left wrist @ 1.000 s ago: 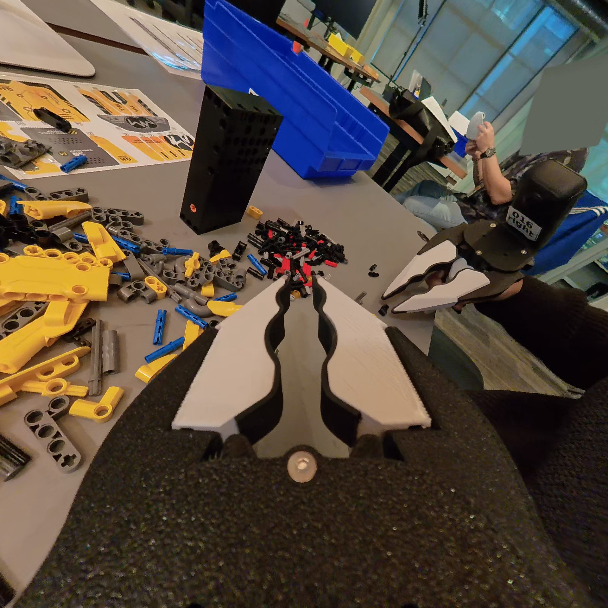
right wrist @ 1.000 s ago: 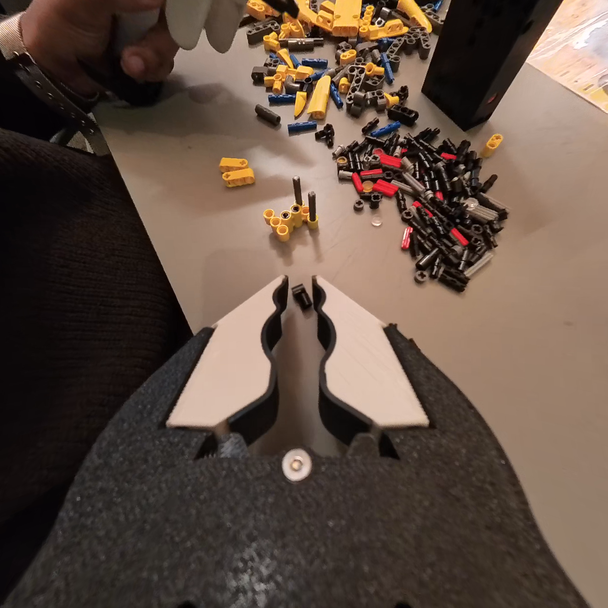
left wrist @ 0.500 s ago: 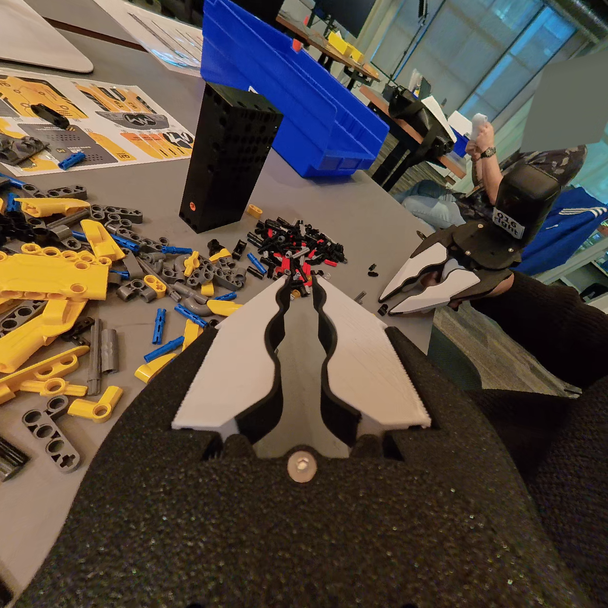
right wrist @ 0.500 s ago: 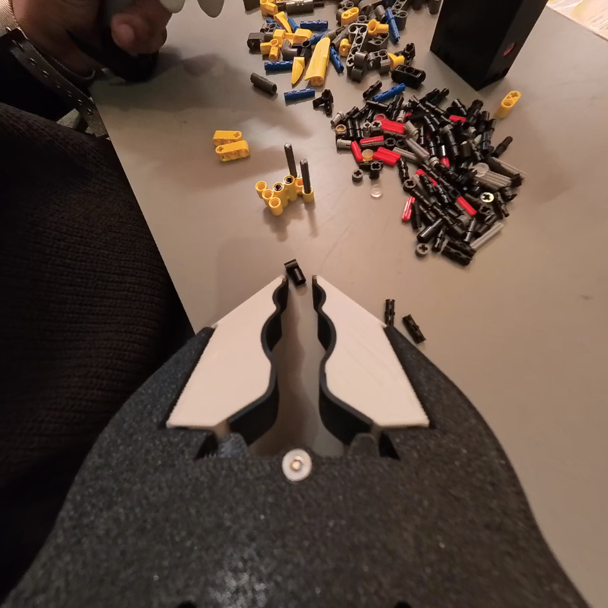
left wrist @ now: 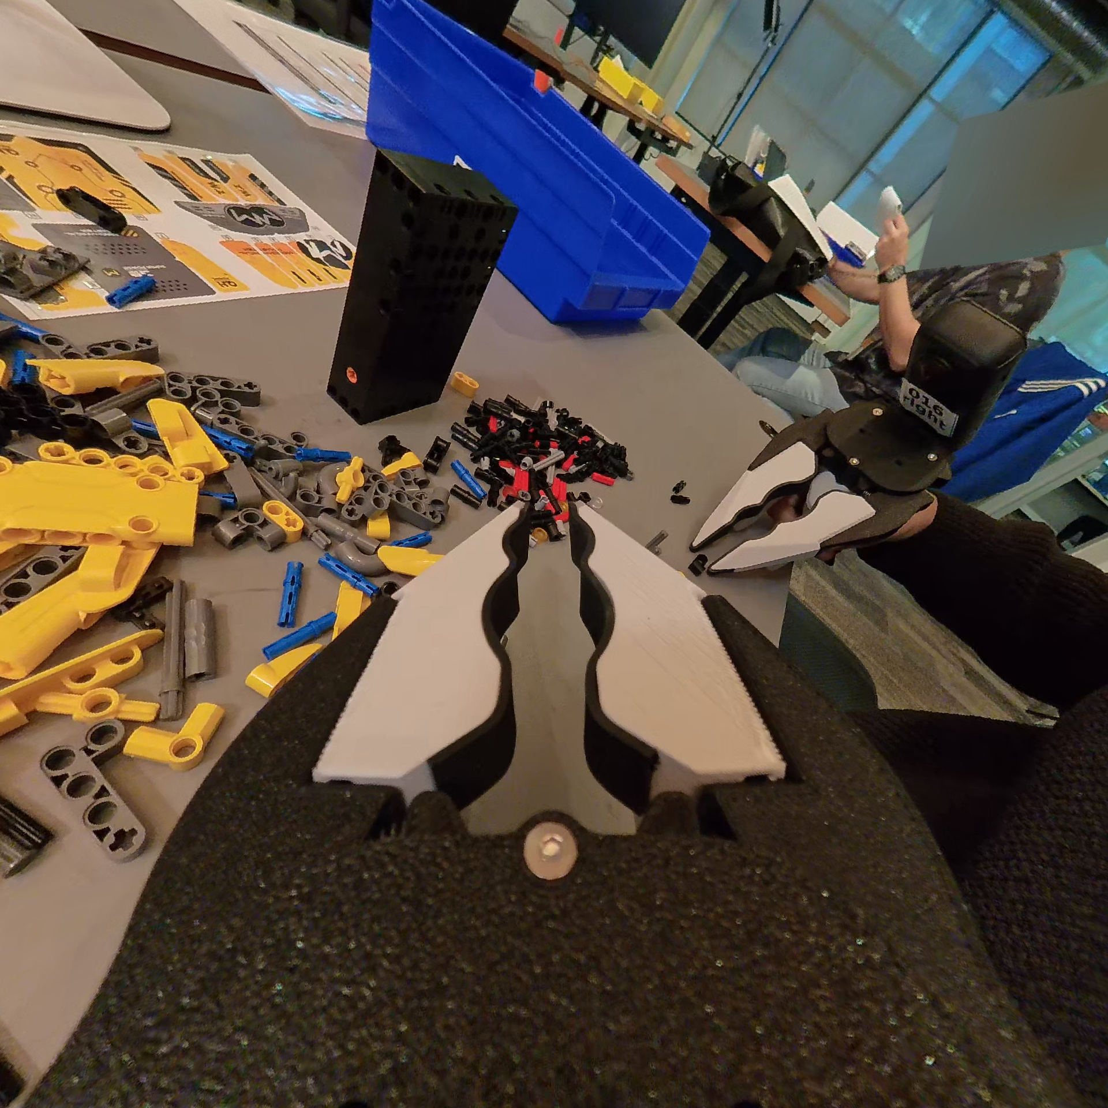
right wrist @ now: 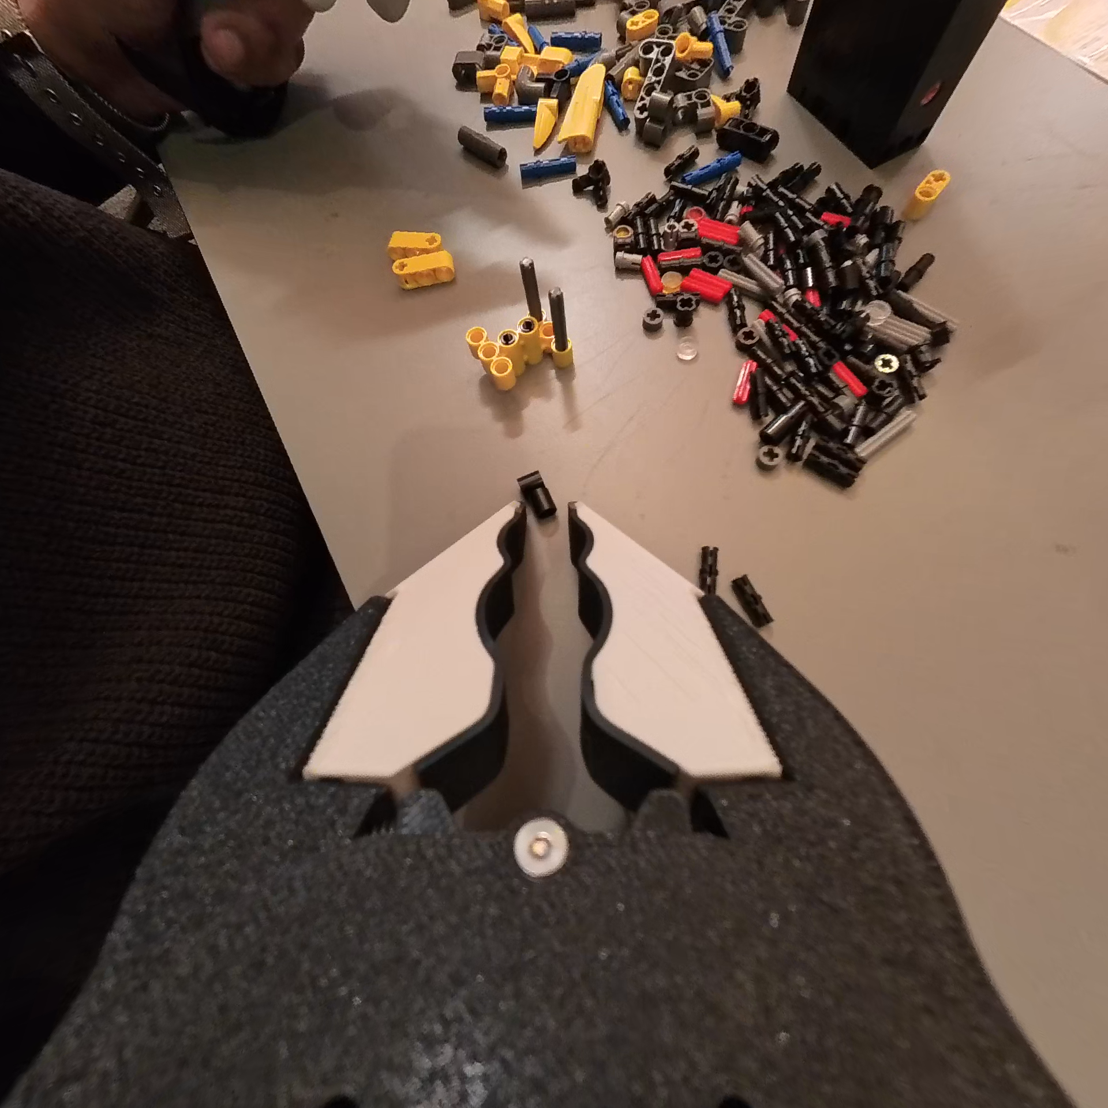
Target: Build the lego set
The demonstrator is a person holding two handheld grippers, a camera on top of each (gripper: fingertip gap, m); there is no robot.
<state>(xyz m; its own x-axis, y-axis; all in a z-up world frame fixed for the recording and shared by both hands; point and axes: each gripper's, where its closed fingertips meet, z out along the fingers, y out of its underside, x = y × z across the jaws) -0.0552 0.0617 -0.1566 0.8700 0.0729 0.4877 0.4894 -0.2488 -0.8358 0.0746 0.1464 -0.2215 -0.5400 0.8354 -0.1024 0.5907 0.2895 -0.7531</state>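
Since the earlier frame, we drew the right gripper [right wrist: 544, 511] back along the grey surface [right wrist: 899, 629]; a small black pin [right wrist: 536, 494] lay at 12 o'clock, just beyond its parted, empty fingers. Two black pins [right wrist: 734, 581] came into view at 3 o'clock. We held the left gripper [left wrist: 547, 511] with fingers parted, empty, toward the black-and-red pin pile [left wrist: 542, 452].

My left wrist view: low over the surface [left wrist: 629, 372], facing the room. My right: higher, tilted down. Both share the pin pile [left wrist: 542, 464] [right wrist: 797, 336].
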